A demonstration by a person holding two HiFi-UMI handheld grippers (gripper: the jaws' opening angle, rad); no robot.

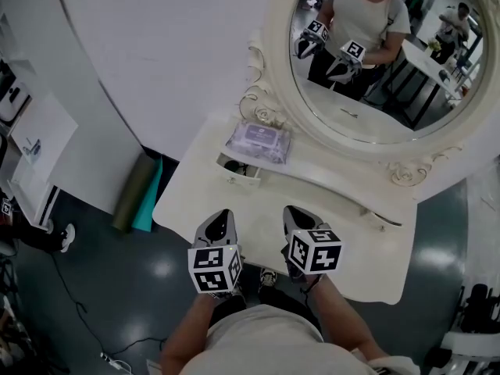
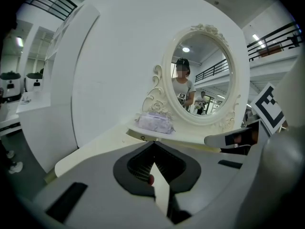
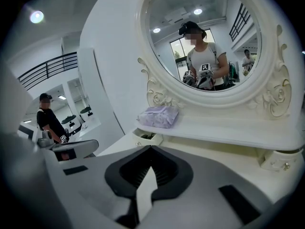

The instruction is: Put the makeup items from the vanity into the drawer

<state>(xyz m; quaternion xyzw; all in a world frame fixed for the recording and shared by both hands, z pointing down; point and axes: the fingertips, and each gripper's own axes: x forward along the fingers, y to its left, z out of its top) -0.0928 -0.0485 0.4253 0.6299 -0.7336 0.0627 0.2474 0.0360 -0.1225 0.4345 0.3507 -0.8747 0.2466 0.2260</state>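
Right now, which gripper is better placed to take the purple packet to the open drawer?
Left, narrowly. The purple packet and open drawer sit at the left end of the vanity, nearer the left gripper than the right gripper. Both are shut and empty, so either must open first.

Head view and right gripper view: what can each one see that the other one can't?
Only the head view shows the dark floor and the rolled-up mats by the wall. Only the right gripper view shows a black railing up high and a bright ceiling light. Both show the oval mirror, the purple packet on its shelf and the small open drawer.
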